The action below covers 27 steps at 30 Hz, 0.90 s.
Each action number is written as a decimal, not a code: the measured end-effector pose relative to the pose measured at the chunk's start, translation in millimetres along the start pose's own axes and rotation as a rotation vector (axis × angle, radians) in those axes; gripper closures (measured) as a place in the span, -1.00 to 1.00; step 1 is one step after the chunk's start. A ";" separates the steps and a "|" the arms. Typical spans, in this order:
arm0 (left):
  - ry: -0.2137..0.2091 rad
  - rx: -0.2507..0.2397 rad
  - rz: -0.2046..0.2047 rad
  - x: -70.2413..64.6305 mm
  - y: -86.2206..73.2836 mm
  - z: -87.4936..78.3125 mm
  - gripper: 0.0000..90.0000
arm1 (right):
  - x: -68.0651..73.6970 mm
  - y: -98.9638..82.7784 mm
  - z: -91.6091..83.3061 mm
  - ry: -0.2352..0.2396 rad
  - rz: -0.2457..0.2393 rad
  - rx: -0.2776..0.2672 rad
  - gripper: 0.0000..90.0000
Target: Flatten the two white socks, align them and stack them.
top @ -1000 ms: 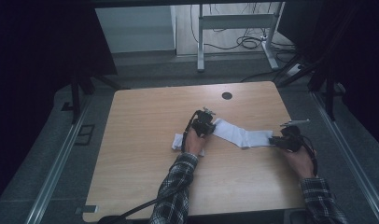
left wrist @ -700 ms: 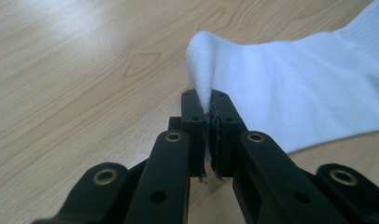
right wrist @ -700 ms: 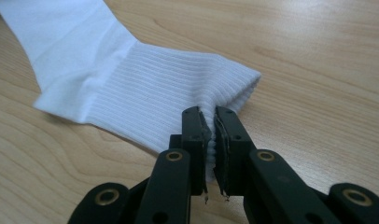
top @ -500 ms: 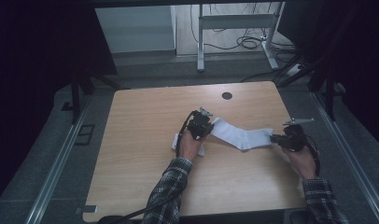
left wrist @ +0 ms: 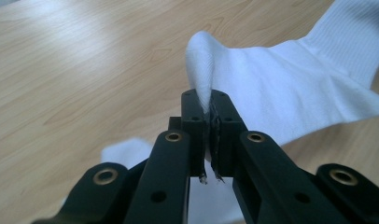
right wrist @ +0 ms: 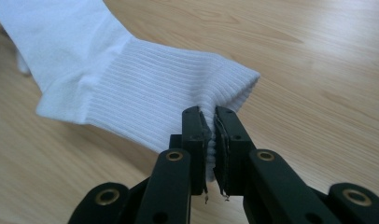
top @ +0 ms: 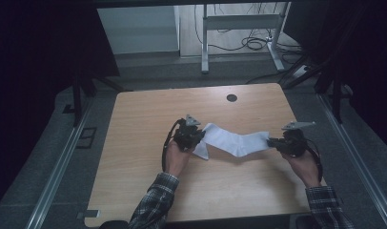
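In the high view a white sock (top: pixel 234 140) stretches across the middle of the frame over the wooden surface (top: pixel 144 119), strung between the two grippers. The left gripper (top: pixel 197 136), just left of centre, has the sock's toe end, and a second bit of white cloth (top: pixel 201 151) lies below it. The right gripper (top: pixel 272 141), toward the right, has the ribbed cuff end. A dark round hole (top: pixel 231 98) sits in the surface near its far edge, above centre. Plaid sleeves (top: pixel 151 205) come in from the bottom edge.

In the left gripper view the black fingers (left wrist: pixel 192 116) rise from the bottom and are pressed together on a fold of the sock (left wrist: pixel 281 93), which spreads toward the upper right of the frame. More white cloth (left wrist: pixel 124 151) lies lower left, behind the fingers.

In the right gripper view the fingers (right wrist: pixel 227 135) pinch the ribbed cuff of the sock (right wrist: pixel 145 98), which runs off to the upper left, with the wood grain of the surface (right wrist: pixel 318 60) on the right.
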<state>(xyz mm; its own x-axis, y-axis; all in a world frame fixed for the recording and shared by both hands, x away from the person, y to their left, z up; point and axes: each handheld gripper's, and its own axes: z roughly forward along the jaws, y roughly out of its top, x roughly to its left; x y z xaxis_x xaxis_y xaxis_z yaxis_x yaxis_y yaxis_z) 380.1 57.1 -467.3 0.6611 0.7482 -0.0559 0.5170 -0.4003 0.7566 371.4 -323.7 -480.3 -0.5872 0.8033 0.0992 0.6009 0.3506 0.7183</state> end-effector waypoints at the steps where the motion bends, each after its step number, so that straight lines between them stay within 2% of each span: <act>1: 0.002 -0.003 -0.002 0.0 -2.3 -4.2 0.91 | 3.4 1.1 -0.1 0.006 -0.011 -0.001 0.83; 3: 0.003 -0.005 -0.006 0.0 -8.6 -15.9 0.91 | 9.6 3.0 -0.3 0.022 -0.022 -0.002 0.83; 4: 0.003 -0.005 -0.006 0.0 -8.6 -15.9 0.91 | 13.0 4.0 -0.5 0.031 -0.029 -0.003 0.83; 5: 0.008 -0.011 -0.011 -0.6 -15.8 -27.1 0.91 | 17.1 5.2 -0.5 0.043 -0.039 -0.005 0.83; 8: 0.019 -0.010 -0.011 -0.8 -28.7 -44.0 0.91 | 26.2 7.7 -0.5 0.075 -0.046 -0.010 0.83; 16: 0.043 -0.010 -0.042 -1.3 -66.6 -75.2 0.91 | 58.2 10.4 4.3 0.145 -0.101 0.001 0.82; 22: 0.066 0.005 -0.070 -3.0 -99.8 -85.3 0.91 | 81.4 8.5 13.7 0.183 -0.148 0.035 0.82; 27: 0.065 0.037 -0.105 -2.8 -123.1 -80.1 0.90 | 91.4 4.4 27.7 0.192 -0.173 0.081 0.82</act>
<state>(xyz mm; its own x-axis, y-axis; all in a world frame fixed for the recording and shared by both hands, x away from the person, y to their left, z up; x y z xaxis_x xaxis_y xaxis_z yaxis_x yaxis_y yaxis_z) 271.1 146.7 -508.2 0.5659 0.8195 -0.0901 0.6022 -0.3363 0.7241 335.4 -235.4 -487.1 -0.7722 0.6250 0.1139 0.5197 0.5182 0.6793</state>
